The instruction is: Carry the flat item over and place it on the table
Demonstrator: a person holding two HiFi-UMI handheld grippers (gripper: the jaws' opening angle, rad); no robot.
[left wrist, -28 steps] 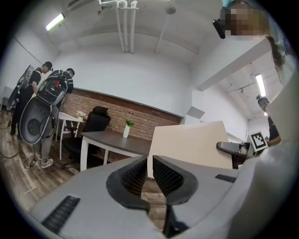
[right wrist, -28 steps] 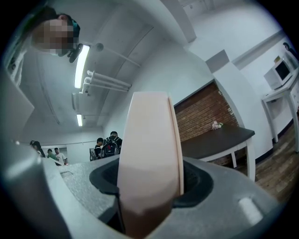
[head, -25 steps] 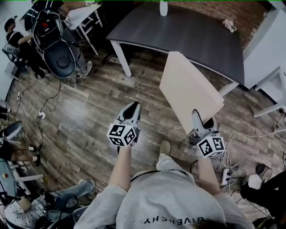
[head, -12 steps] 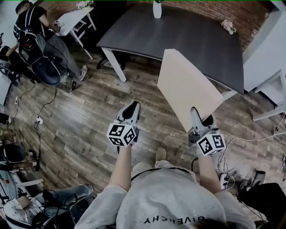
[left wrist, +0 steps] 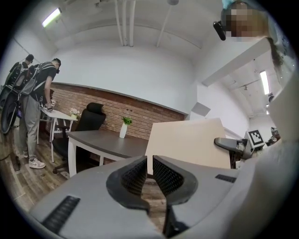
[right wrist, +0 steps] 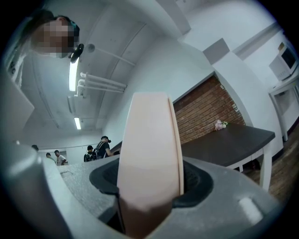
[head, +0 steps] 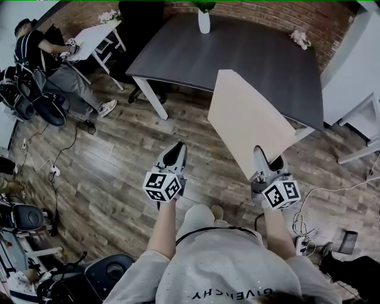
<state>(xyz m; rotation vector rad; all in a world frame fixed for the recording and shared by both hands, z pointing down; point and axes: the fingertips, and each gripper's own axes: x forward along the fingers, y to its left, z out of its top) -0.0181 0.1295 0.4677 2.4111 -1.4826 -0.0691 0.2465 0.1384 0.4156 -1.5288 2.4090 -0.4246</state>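
The flat item is a pale beige board [head: 249, 122], held tilted over the wooden floor with its far corner over the near edge of the dark table [head: 196, 50]. My right gripper [head: 265, 163] is shut on the board's lower edge; in the right gripper view the board [right wrist: 149, 140] stands edge-on between the jaws of that gripper [right wrist: 149, 184]. My left gripper [head: 172, 155] hangs beside it at the left, apart from the board and shut on nothing. In the left gripper view its pads [left wrist: 149, 175] stand nearly together, with the board [left wrist: 187, 142] and the table [left wrist: 107, 140] ahead.
A white vase [head: 203, 21] and a small bunch of flowers [head: 298, 38] stand on the dark table's far side. A black office chair [head: 139, 18] is behind it. A seated person [head: 35, 50] and a white side table [head: 95, 35] are at the far left. Cables and a power strip [head: 306, 240] lie on the floor at the right.
The view has moved closer to the dark table, which now shows more of its top. Both grippers and the board keep the same pose.
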